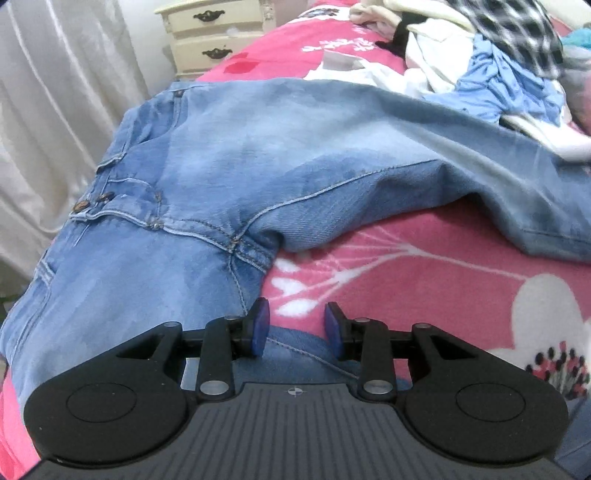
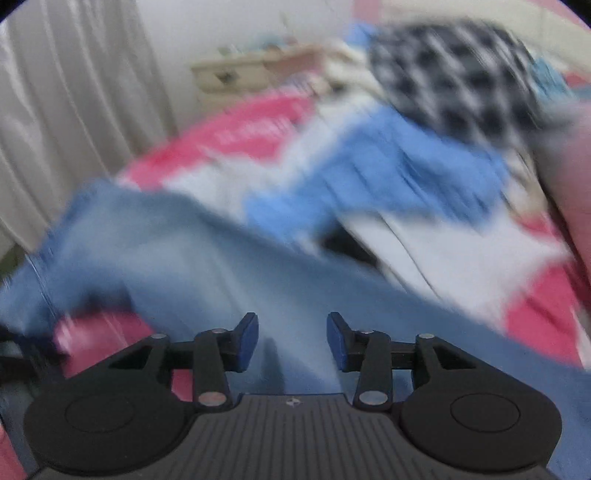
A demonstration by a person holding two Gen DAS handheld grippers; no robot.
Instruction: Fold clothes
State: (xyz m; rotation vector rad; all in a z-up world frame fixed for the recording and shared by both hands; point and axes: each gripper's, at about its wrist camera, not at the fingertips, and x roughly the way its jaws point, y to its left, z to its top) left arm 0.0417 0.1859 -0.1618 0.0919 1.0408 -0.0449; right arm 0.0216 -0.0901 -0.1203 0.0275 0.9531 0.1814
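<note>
A pair of light blue jeans (image 1: 229, 155) lies spread on a pink flowered blanket (image 1: 424, 273), waistband to the left, one leg running right. My left gripper (image 1: 296, 326) is open just above the crotch seam, with denim under its blue pads (image 1: 261, 325) and nothing held. The right wrist view is motion-blurred. There my right gripper (image 2: 292, 339) is open and empty over a jeans leg (image 2: 229, 258).
A pile of clothes lies behind the jeans: a blue garment (image 1: 509, 85), white cloth (image 1: 436, 62) and a black-and-white checked piece (image 1: 517, 22). A cream chest of drawers (image 1: 210, 33) stands past the bed. A pale curtain (image 1: 55, 92) hangs at the left.
</note>
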